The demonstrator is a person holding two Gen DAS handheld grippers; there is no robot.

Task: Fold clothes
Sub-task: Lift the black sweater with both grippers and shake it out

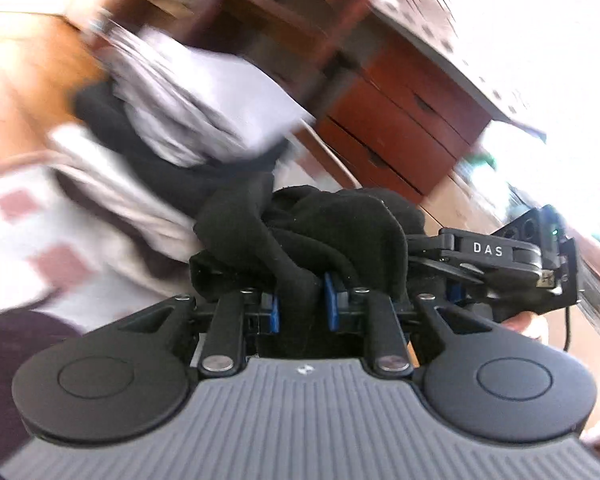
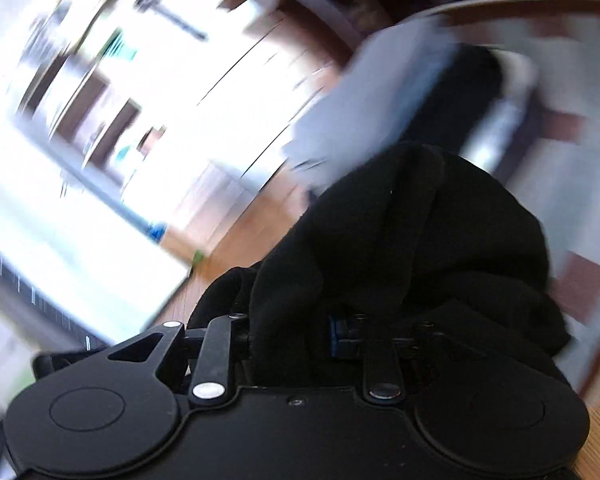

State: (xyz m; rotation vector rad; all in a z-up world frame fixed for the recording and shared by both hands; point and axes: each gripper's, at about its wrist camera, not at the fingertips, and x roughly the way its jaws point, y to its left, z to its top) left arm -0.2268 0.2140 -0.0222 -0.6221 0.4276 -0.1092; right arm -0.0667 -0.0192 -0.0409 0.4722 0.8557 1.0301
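Note:
A black garment [image 1: 312, 228] is bunched up between both grippers. My left gripper [image 1: 302, 304] is shut on a fold of it, with blue pads [image 1: 332, 304] pressed against the cloth. In the left wrist view the right gripper [image 1: 452, 276] holds the same garment from the right side. My right gripper [image 2: 296, 336] is also shut on the black garment [image 2: 412, 232], which drapes over and hides most of its fingers. Behind lies a blurred heap of clothes: a pale lavender-grey piece [image 1: 204, 96] on top of another dark one [image 1: 112, 116].
A white rug with red-brown squares [image 1: 32, 232] lies on the wooden floor [image 1: 16, 80]. A reddish wooden drawer unit [image 1: 400, 120] and shelves stand behind. Both views are heavily motion-blurred. Bright white furniture [image 2: 100, 160] fills the left of the right wrist view.

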